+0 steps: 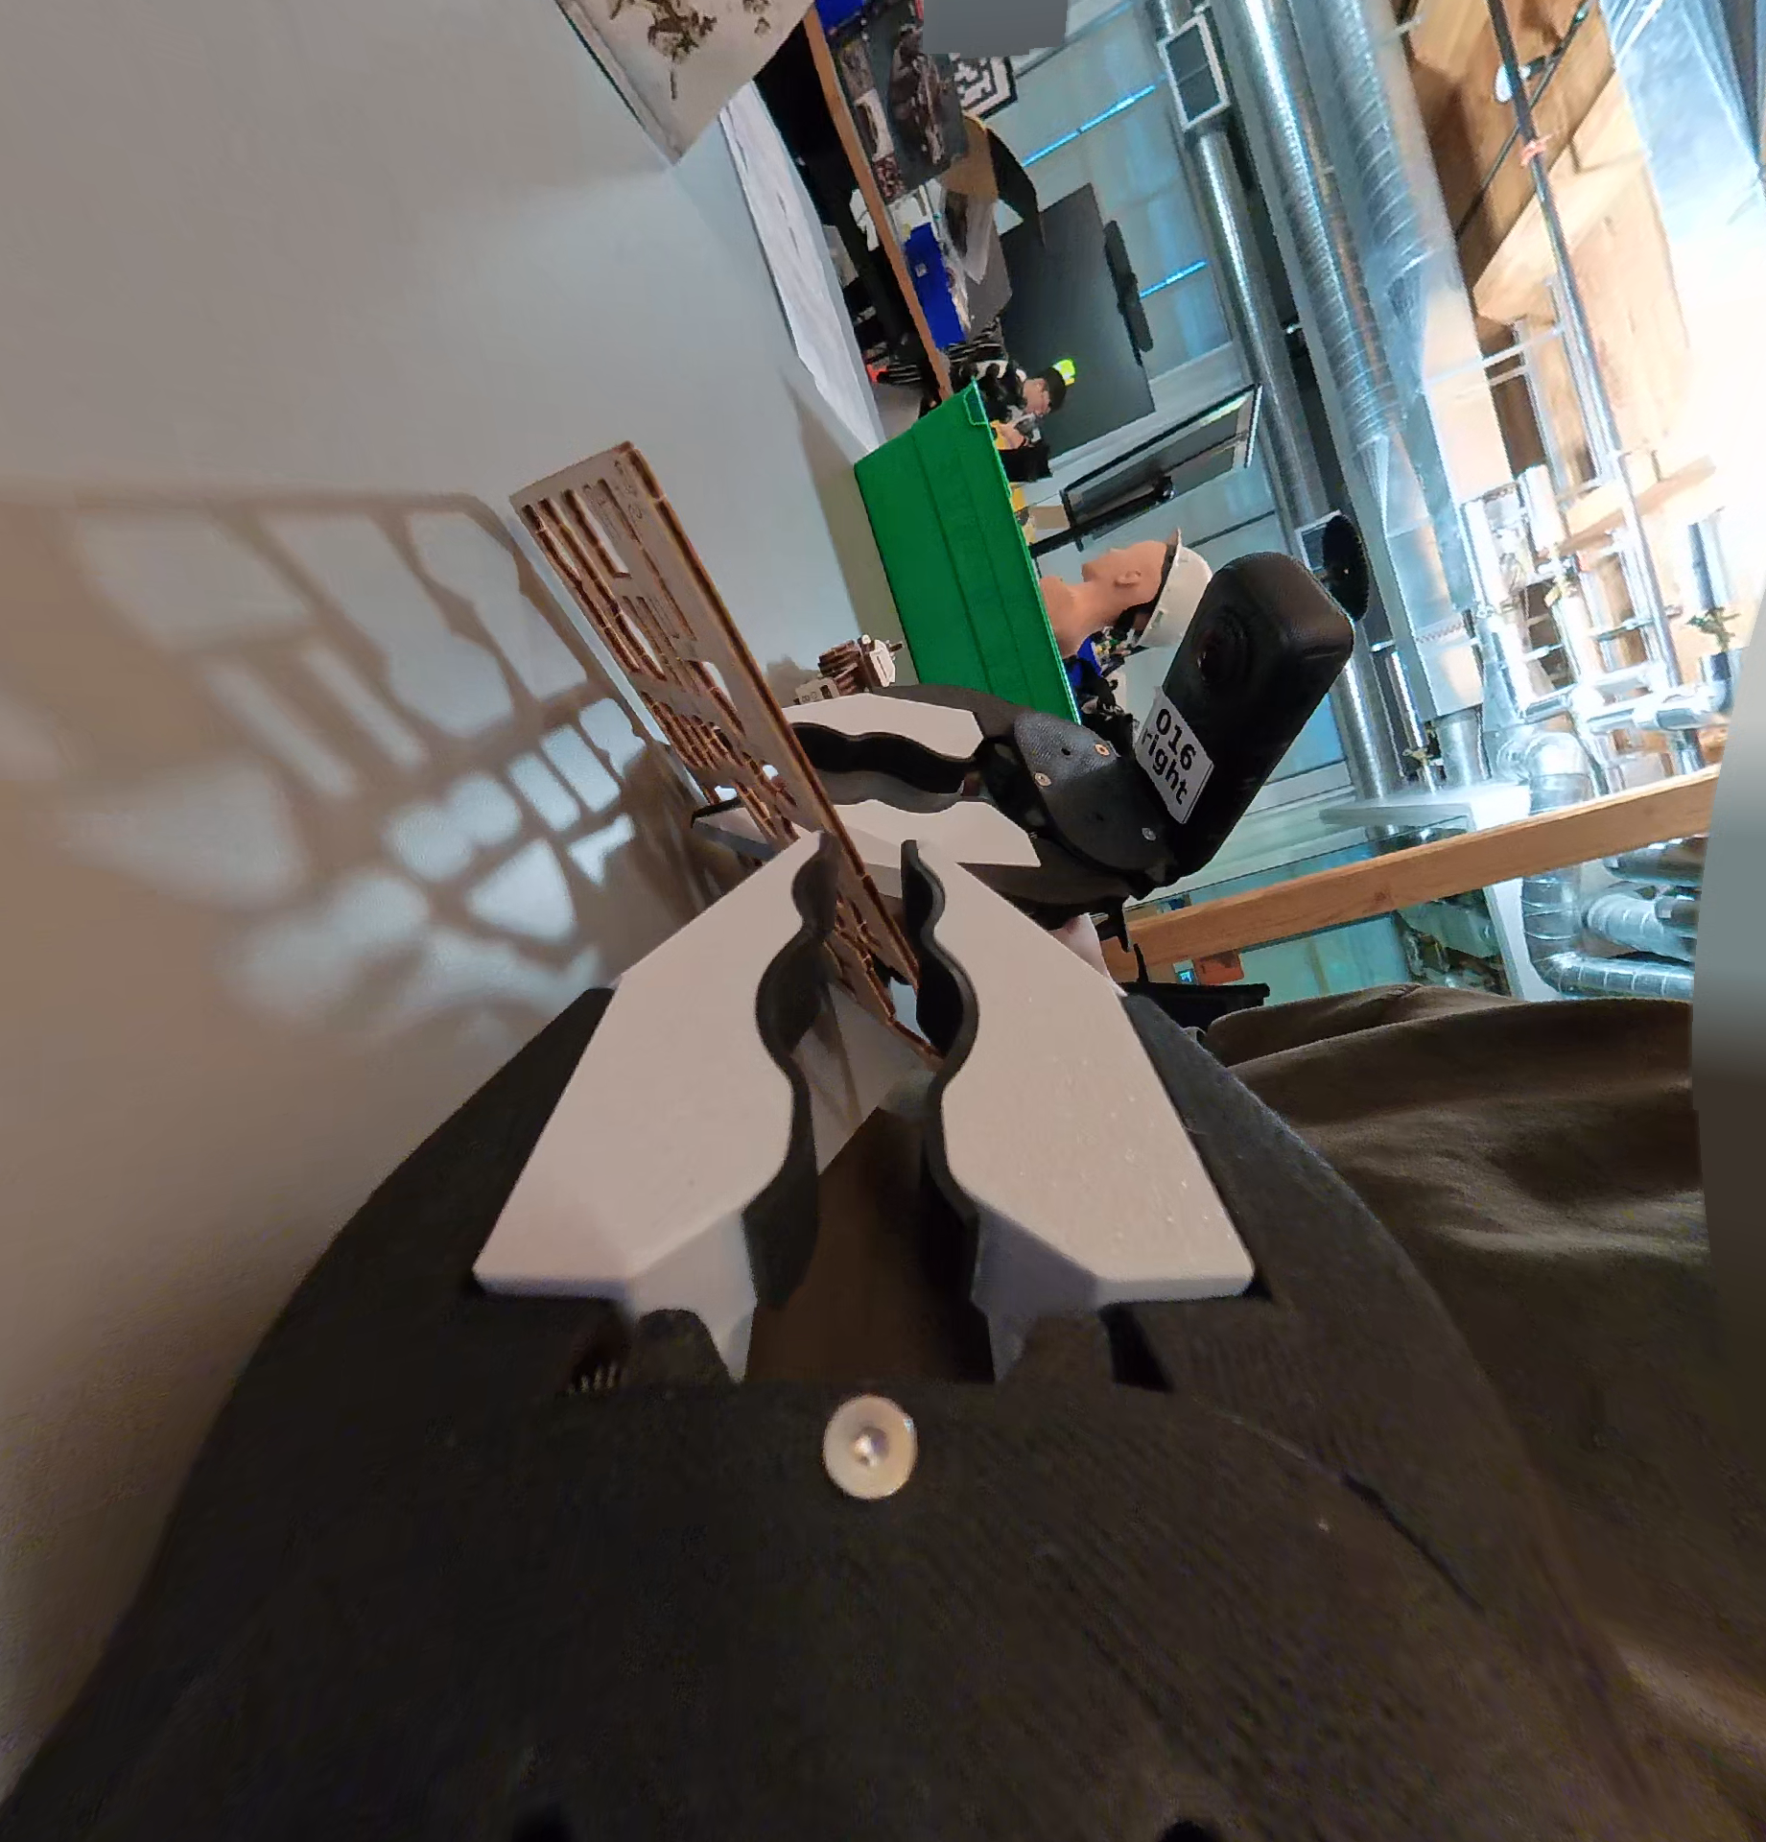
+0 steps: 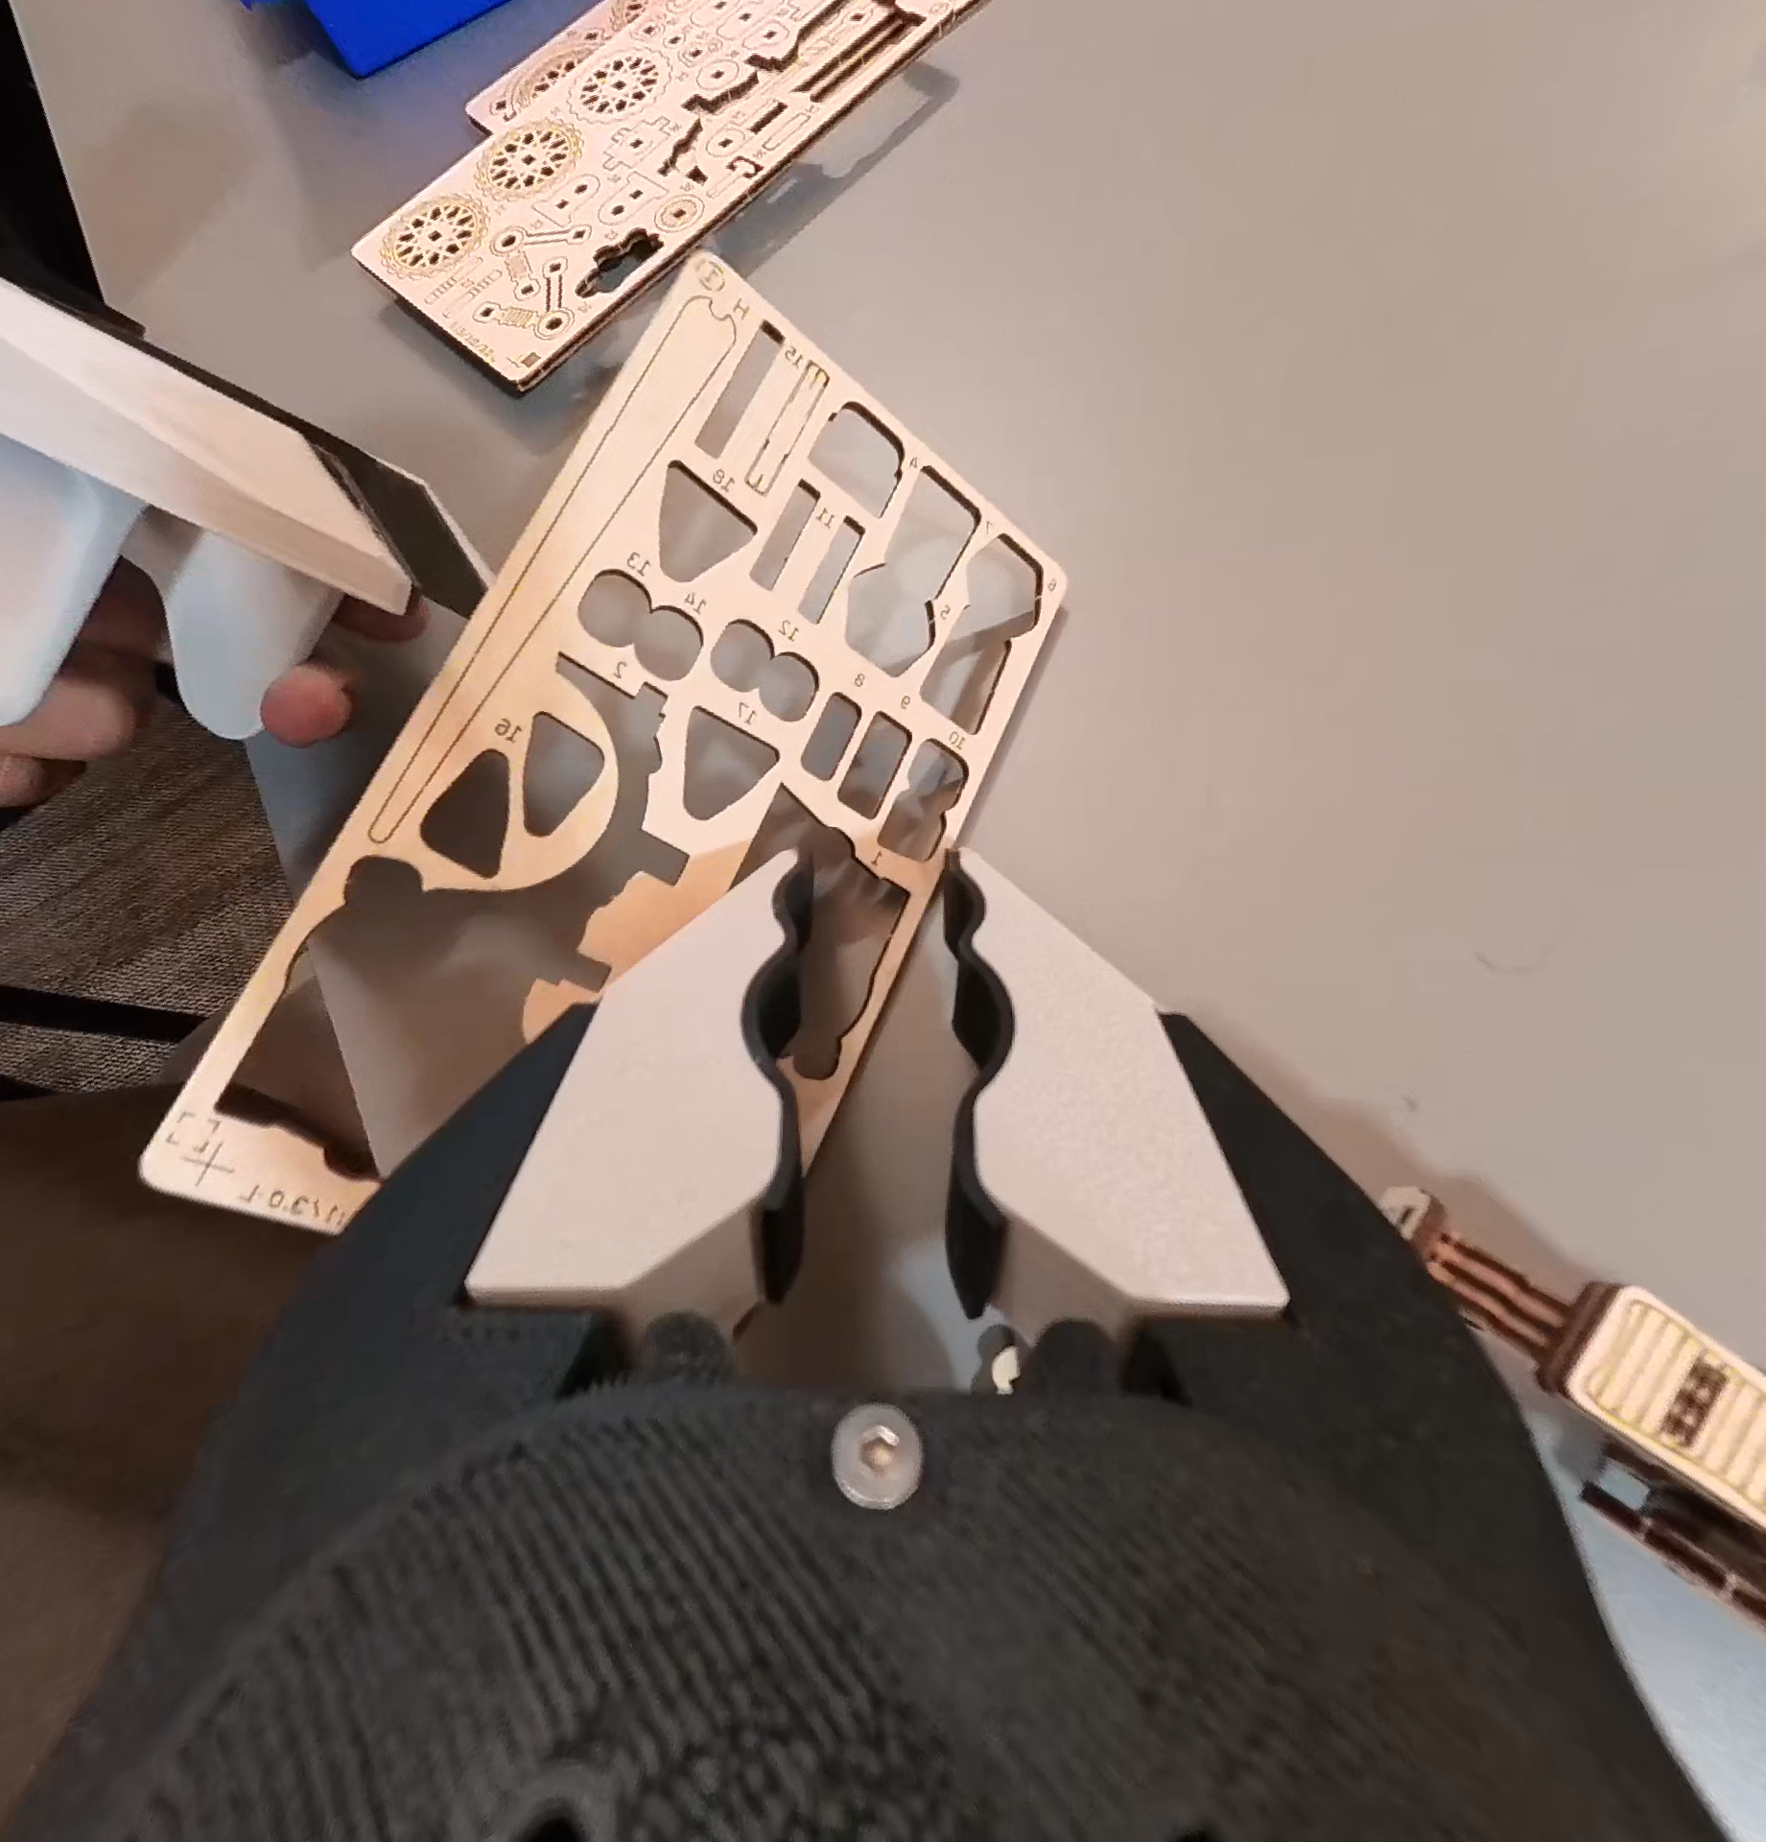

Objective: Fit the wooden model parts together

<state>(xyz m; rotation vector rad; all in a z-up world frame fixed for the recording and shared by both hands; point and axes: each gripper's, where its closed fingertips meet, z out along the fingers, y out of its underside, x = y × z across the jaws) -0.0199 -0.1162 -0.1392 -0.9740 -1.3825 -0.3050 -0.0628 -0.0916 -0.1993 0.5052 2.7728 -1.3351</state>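
A thin wooden parts sheet (image 2: 560, 578) with most pieces punched out is held tilted above the grey table (image 2: 1357, 498). In the left wrist view it runs edge-on (image 1: 659, 638) between my left gripper's (image 1: 864, 862) fingers, which are shut on it. The left gripper (image 2: 430, 568) also shows at the sheet's left edge in the right wrist view. My right gripper (image 2: 874, 867) is open, its fingertips (image 2: 759, 917) over the sheet's lower right corner and gripping nothing. It shows beyond the sheet in the left wrist view (image 1: 799, 772).
Two more wooden part sheets (image 2: 580, 199) lie at the far side of the table beside a blue object (image 2: 400, 30). A partly built wooden model (image 2: 1656, 1395) lies at the right. A person's fingers (image 2: 300, 698) hold the left gripper. A green board (image 1: 958, 558) stands behind. Spacing between my two grippers at the tips: around 8 cm.
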